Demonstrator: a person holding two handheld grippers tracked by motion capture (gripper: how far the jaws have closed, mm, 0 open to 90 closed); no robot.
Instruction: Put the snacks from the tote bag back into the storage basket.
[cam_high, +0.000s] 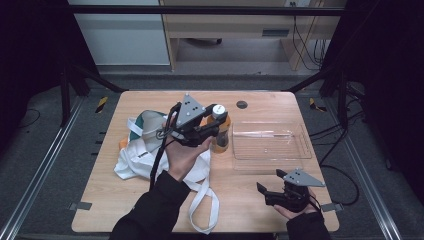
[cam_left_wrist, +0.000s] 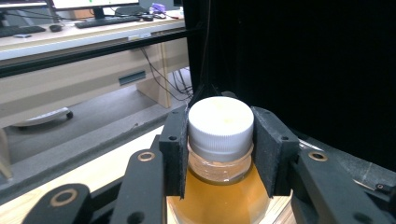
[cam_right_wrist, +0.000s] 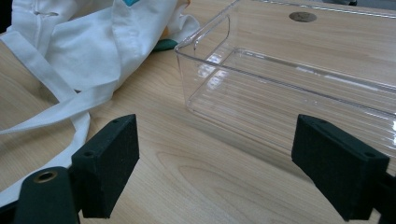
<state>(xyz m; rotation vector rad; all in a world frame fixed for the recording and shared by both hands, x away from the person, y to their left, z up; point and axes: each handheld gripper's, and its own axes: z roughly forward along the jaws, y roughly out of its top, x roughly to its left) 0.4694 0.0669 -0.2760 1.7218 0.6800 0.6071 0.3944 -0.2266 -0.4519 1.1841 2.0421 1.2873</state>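
- Left hand-held gripper (cam_left_wrist: 219, 154) clamped on bottle (cam_left_wrist: 222, 196) of amber liquid, pads at neck just under white cap (cam_left_wrist: 220, 123); in high view, centre of frame, upright beside left end of clear tray (cam_high: 300, 150).
- Right hand-held gripper (cam_right_wrist: 215, 172) spread wide with nothing between the pads, low over bare desk (cam_right_wrist: 196, 186); lower right in high view.
- White cloth bag (cam_high: 137, 155) crumpled left of centre, strap trailing toward bottom edge.
- Tray's near corner directly ahead of right hand-held gripper; bag folds at upper left of that view.
- Small dark round disc (cam_high: 242, 104) on desk beyond tray.
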